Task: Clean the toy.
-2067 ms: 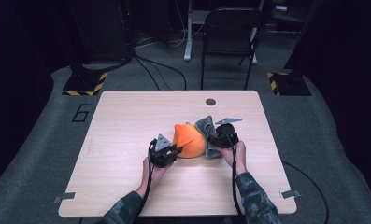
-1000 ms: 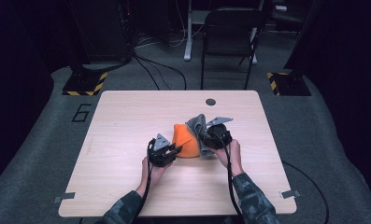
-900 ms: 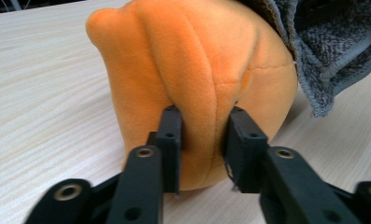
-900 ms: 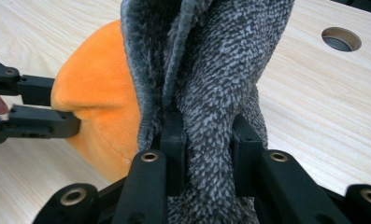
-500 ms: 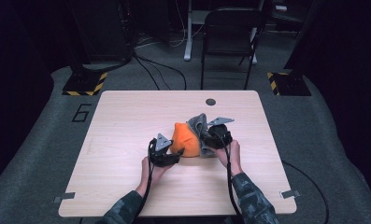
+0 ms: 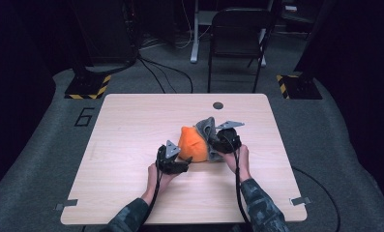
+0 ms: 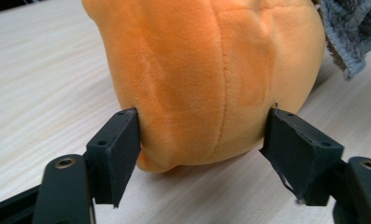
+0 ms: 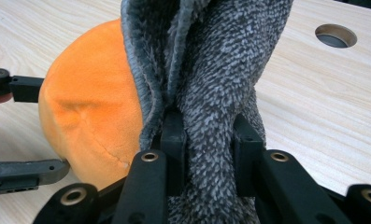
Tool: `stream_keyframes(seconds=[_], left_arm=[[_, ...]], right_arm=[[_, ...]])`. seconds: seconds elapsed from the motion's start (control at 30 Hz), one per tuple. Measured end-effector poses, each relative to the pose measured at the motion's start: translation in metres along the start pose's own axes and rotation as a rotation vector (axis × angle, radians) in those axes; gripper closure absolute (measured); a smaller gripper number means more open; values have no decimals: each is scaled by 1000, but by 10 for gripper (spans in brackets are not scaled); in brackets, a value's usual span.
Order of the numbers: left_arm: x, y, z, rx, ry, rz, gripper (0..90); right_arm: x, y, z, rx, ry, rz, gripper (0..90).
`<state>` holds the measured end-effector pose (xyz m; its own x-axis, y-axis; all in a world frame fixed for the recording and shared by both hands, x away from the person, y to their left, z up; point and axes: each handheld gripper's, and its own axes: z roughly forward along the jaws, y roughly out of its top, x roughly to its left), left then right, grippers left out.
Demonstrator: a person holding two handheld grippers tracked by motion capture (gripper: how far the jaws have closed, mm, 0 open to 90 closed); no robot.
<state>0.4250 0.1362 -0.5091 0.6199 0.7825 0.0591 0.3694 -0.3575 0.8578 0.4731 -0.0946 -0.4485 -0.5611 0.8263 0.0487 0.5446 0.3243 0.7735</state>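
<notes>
High view, layout: the orange plush (image 6: 192, 143) lies near the middle of the wooden table (image 6: 131, 125), between your two hands, with the grey fleece cloth (image 6: 206, 126) bunched against its far right side.
High view, left gripper (image 6: 176, 163): it sits at the plush's near left end, touching it or just beside it; your left hand is the nearer one to the plush.
High view, right gripper (image 6: 217, 141): it sits at the plush's right, on the cloth.
Left gripper view, tool state: your jaws have just been opening and stand apart, one on each side of the plush's rounded end (image 7: 206, 79); the left pad touches the fabric or very nearly, and the right pad stands just clear.
Left gripper view, direction: the plush lies straight ahead, its bulk running away from you, with the cloth (image 7: 351, 32) at its far right.
Right gripper view, tool state: your jaws are clamped on a thick fold of the cloth (image 8: 216, 84), which rises upright from the pads.
Right gripper view, direction: the plush (image 8: 92, 114) lies to the left of the fold, pressed against it; your other gripper's jaws (image 8: 22, 130) bracket its far end.
Judgement: the coming move turns on cloth to the right, plush to the left.
</notes>
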Motion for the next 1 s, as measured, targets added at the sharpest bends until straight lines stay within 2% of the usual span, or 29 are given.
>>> stream_keyframes(seconds=[0.07, 0.1, 0.13, 0.2, 0.27, 0.3, 0.4, 0.47, 0.5, 0.57, 0.6, 0.63, 0.67, 0.7, 0.73, 0.87, 0.9, 0.97, 1.0], left_arm=[[-4, 0, -1, 2, 22, 35, 322], [-6, 0, -1, -5, 34, 47, 385], [-7, -1, -1, -6, 36, 58, 385], [-7, -2, -1, -7, 38, 68, 494], [-6, -2, -1, -9, 27, 54, 639], [-4, -2, -2, -8, 24, 55, 639], [-1, -1, -4, -9, 0, 27, 716], [3, 0, -5, -6, -16, 1, 746], [5, 1, -6, -9, -29, -21, 768], [6, 3, -9, -18, -48, -61, 776], [6, 4, -11, -18, -57, -66, 787], [4, 6, -12, -23, -60, -73, 787], [3, 6, -13, -23, -62, -72, 796], [2, 7, -14, -24, -66, -77, 796], [1, 7, -16, -24, -71, -84, 800], [0, 8, -18, -26, -85, -85, 803], [1, 8, -18, -22, -86, -86, 803], [2, 8, -17, -15, -94, -88, 802], [3, 7, -16, -18, -85, -82, 802]], right_arm=[[0, 0, 1, -5, -3, 0, 716], [-1, 0, 1, -10, -5, 2, 716], [-1, 0, 1, -10, -5, 2, 716], [0, -1, 1, -16, -6, 14, 716], [1, 0, 1, -24, -7, 9, 715], [1, 0, 1, -24, -7, 9, 715], [2, 4, -4, -35, -2, 4, 714], [6, 7, -8, -42, 0, -1, 714], [11, 10, -13, -50, 19, 1, 713], [15, 12, -15, -55, 26, -11, 713], [25, 15, -18, -61, 40, -36, 713], [25, 15, -18, -61, 40, -36, 713], [36, 18, -20, -65, 54, -59, 712], [36, 18, -20, -65, 54, -59, 712], [41, 19, -20, -64, 57, -80, 711], [58, 19, -18, -64, 79, -110, 708], [61, 19, -15, -65, 79, -116, 707], [64, 16, -8, -50, 51, -161, 710], [64, 16, -8, -50, 51, -161, 710]])
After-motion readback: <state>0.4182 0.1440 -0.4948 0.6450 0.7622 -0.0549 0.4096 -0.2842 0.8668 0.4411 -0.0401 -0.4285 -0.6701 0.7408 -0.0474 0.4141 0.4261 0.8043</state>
